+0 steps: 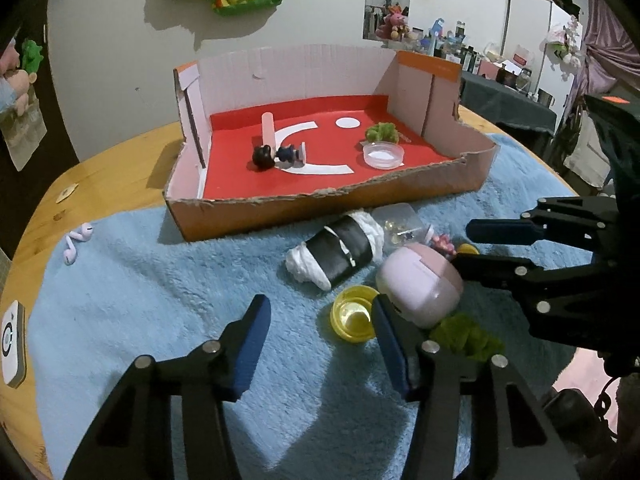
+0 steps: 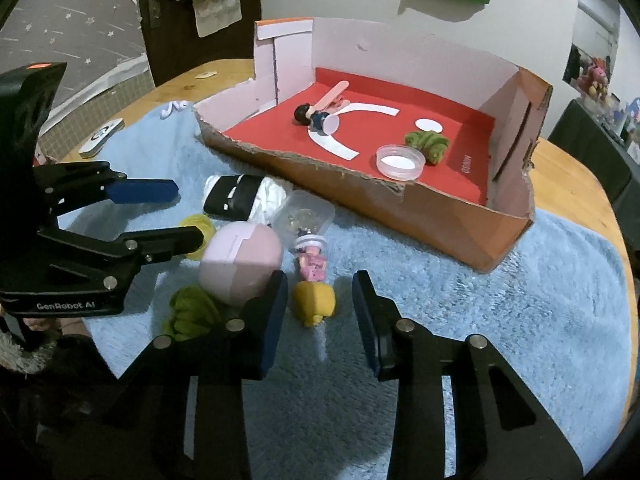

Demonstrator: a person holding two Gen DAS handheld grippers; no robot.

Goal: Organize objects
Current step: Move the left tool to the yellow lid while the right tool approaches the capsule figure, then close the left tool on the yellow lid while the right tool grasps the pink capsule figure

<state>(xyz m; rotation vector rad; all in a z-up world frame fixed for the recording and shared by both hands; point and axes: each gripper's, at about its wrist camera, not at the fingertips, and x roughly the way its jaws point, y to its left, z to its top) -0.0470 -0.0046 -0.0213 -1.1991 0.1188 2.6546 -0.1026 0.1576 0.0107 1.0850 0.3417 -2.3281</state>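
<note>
On the blue fleece (image 1: 160, 288) lie a pink egg-shaped case (image 1: 420, 284), a yellow cup (image 1: 354, 314), a green moss clump (image 1: 468, 336), a black-and-white roll (image 1: 340, 252) and a clear bead container (image 1: 400, 224). My left gripper (image 1: 320, 316) is open, and the yellow cup sits just inside its right finger. In the right wrist view, a small pink doll (image 2: 312, 264) with a yellow head (image 2: 314, 302) lies between the fingers of my right gripper (image 2: 320, 290). That gripper is open, with a gap showing on the right side. The case (image 2: 236, 268) is beside its left finger.
A torn cardboard box (image 1: 320, 208) with a red floor stands behind. It holds a dark-haired doll (image 1: 276, 156), a pink stick (image 1: 267, 128), a clear dish (image 1: 383, 155) and a green tuft (image 1: 381, 132). Pink earbuds (image 1: 76, 242) and a white device (image 1: 12, 344) lie far left.
</note>
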